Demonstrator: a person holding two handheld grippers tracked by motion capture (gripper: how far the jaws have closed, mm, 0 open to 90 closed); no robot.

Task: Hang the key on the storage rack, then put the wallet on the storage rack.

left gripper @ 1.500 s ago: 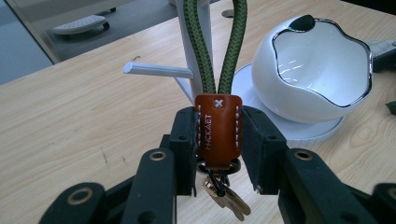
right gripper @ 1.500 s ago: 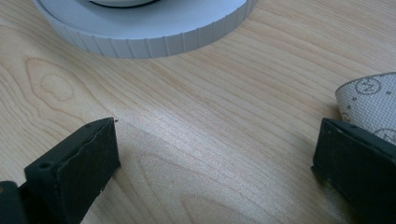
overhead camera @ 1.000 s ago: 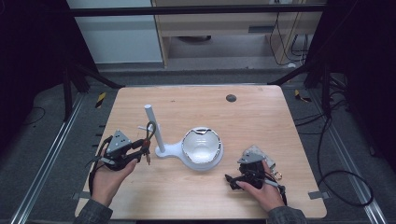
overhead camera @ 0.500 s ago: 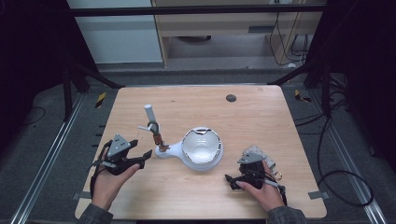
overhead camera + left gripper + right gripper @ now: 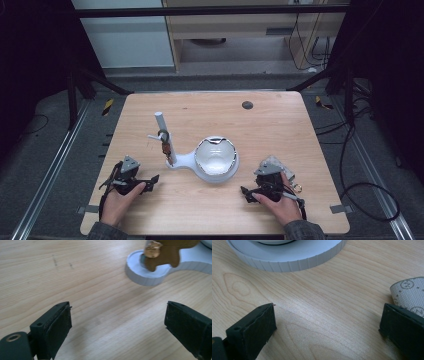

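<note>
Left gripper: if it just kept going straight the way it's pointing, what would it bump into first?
Probably the round foot of the white stand, just ahead of the open left gripper; bare table lies between them, though depth is hard to judge.

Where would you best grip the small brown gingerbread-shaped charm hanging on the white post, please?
Probably by its flat lower body, the small brown gingerbread-shaped charm being thin and hanging upright against the white post above the white stand base. The left gripper, open with nothing between its jaws, lies nearest, so come in level from the person's side, pads on the two flat faces.
</note>
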